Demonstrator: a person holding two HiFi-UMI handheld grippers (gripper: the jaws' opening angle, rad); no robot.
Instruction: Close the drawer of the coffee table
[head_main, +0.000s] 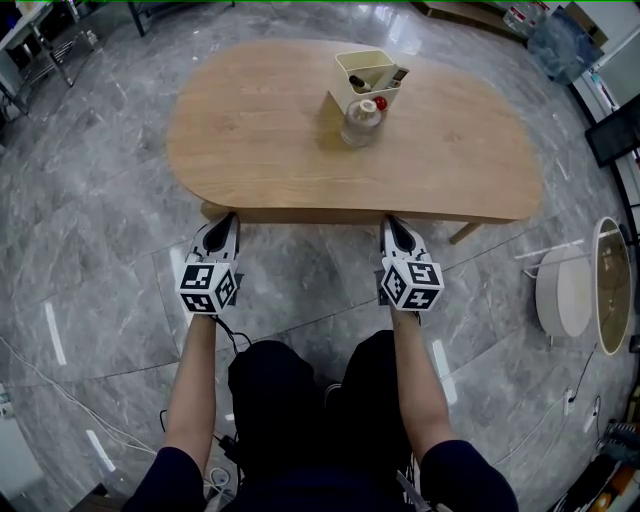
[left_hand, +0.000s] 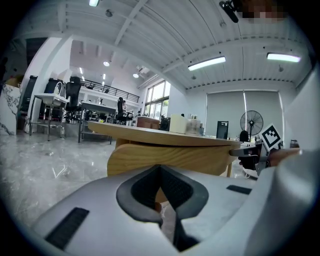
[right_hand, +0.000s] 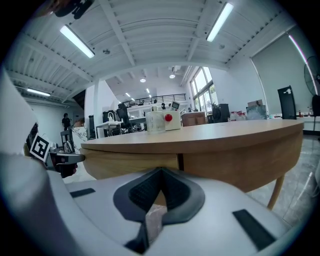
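Note:
The oval wooden coffee table (head_main: 250, 150) stands in front of me. Its drawer front (head_main: 310, 214) shows as a narrow wooden strip under the near edge. My left gripper (head_main: 224, 222) is shut, its tip against the left end of that strip. My right gripper (head_main: 394, 224) is shut too, with its tip at the right end. In the left gripper view the closed jaws (left_hand: 160, 169) point at the drawer front (left_hand: 175, 157). In the right gripper view the closed jaws (right_hand: 161, 172) meet the drawer front (right_hand: 130, 162) just left of a dark seam. Neither gripper holds anything.
A cream box (head_main: 366, 72) of small bottles and a glass jar with a red lid (head_main: 360, 122) stand on the tabletop's far side. A white round side table (head_main: 563, 293) is on the floor to the right. My knees are just behind the grippers.

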